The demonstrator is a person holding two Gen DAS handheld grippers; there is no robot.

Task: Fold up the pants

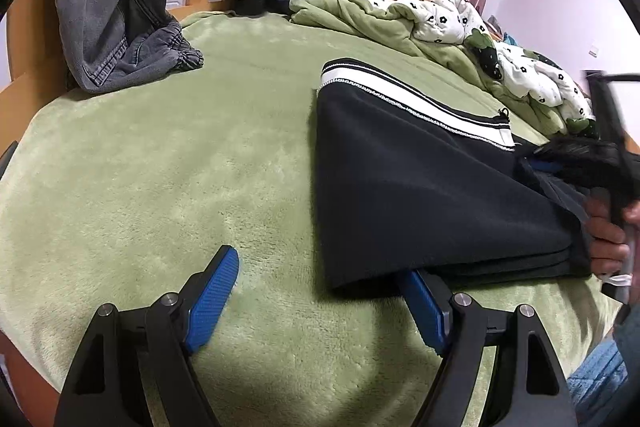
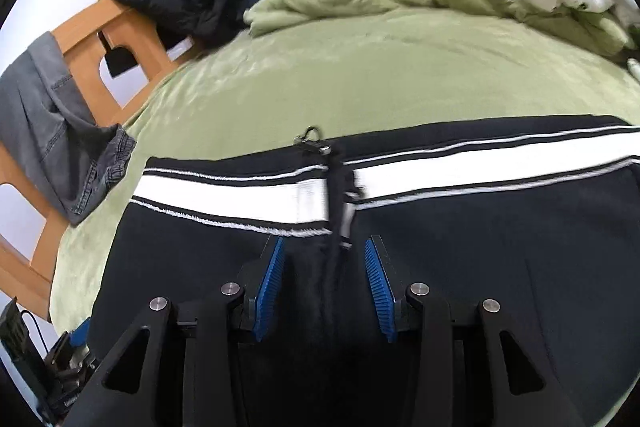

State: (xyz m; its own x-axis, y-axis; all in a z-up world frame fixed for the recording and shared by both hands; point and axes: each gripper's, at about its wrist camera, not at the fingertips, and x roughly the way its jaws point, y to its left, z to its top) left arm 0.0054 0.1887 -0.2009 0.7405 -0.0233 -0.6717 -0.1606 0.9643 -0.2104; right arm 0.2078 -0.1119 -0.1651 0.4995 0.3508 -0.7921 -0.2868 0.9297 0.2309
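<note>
1. Grey jeans (image 1: 116, 15) hang over the wooden bed frame (image 1: 24, 15) at far left, well apart from the work and not folded.
2. The left gripper (image 1: 320, 291) sits low on the green blanket (image 1: 168, 163) with its jaws spread wide; one blue pad lies on bare blanket, the other is tucked under the near edge of the black pants (image 1: 420, 195). It grips nothing.
3. The pants lie on the bed in a stacked bundle, several layers showing at the near edge, the white stripe along the far side. I judge the folding mostly done, with perhaps a last fold or tidy left.
4. The right gripper (image 2: 324, 279) hovers over the pants (image 2: 480, 267), jaws partly open astride a dark ridge of cloth, not clamped.
5. No brand, label or writing is readable.
</note>
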